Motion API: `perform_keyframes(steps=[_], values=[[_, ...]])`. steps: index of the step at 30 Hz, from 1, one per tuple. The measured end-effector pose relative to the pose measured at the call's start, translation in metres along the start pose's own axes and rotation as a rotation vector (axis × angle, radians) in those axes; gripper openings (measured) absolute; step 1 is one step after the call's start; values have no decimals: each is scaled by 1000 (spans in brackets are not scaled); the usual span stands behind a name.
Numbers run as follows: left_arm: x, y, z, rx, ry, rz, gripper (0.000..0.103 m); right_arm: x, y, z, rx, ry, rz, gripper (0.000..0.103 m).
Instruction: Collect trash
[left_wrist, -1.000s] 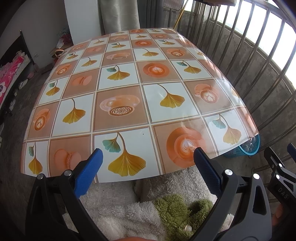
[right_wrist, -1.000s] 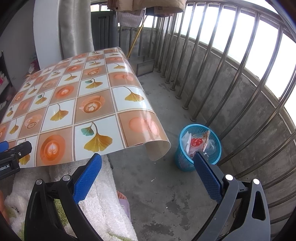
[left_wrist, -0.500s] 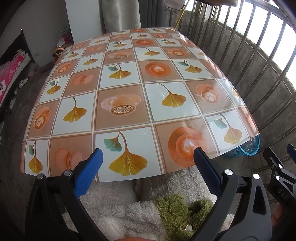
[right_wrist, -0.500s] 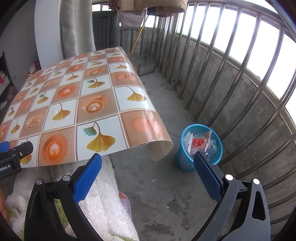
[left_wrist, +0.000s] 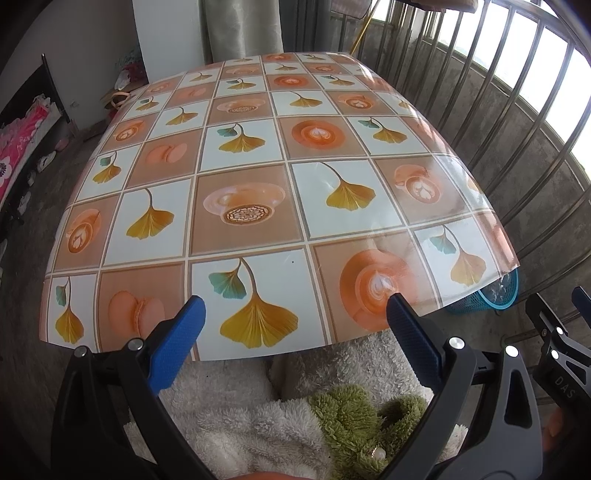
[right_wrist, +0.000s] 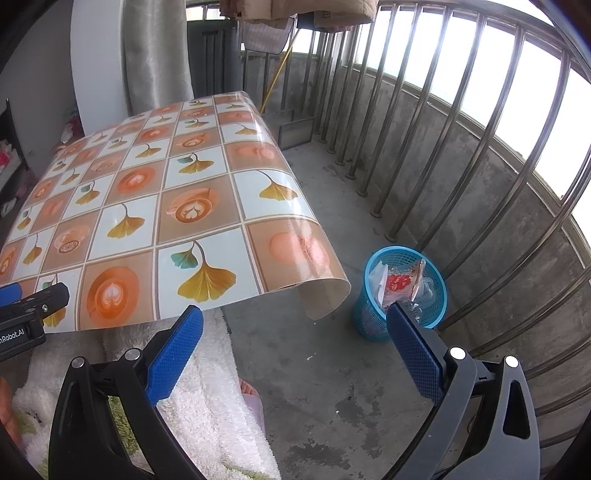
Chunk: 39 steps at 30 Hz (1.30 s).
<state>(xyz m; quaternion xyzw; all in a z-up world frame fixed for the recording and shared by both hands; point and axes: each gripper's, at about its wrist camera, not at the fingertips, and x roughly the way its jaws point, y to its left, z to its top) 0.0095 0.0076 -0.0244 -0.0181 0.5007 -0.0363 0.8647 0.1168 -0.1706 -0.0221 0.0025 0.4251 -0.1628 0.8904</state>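
A blue mesh trash basket (right_wrist: 373, 317) stands on the concrete floor by the railing, holding a red-printed wrapper (right_wrist: 399, 283) and clear plastic. Its rim also peeks out under the table corner in the left wrist view (left_wrist: 498, 295). My right gripper (right_wrist: 295, 328) is open and empty, held above the floor left of the basket. My left gripper (left_wrist: 295, 319) is open and empty over the table's near edge. No loose trash shows on the table.
The table (left_wrist: 258, 192) wears a glossy checked cloth with ginkgo leaves and cups; its corner droops (right_wrist: 325, 295) near the basket. A metal railing (right_wrist: 461, 166) runs along the right. The person's white fleece robe (left_wrist: 240, 406) and slippered foot (right_wrist: 251, 398) lie below.
Both views have shifted slightly; the table sits a little lower in the left wrist view. Both grippers stay open and empty.
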Motion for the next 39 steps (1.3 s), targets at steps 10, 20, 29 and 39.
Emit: perform_keyframes(steps=[10,20,29,39], values=[[1,1,0,1,1,-2,94,0,-1,0,0,-1,1,97],[2,2,-1,2,4,-3,94,0,1,-1,2,0,3,97],[3,0,-3,6,10,-3,94,1,0,-1,3,1,6,97],[4,-1,-1,10,25,-7,94,1,3,-2,14,12,15,97]])
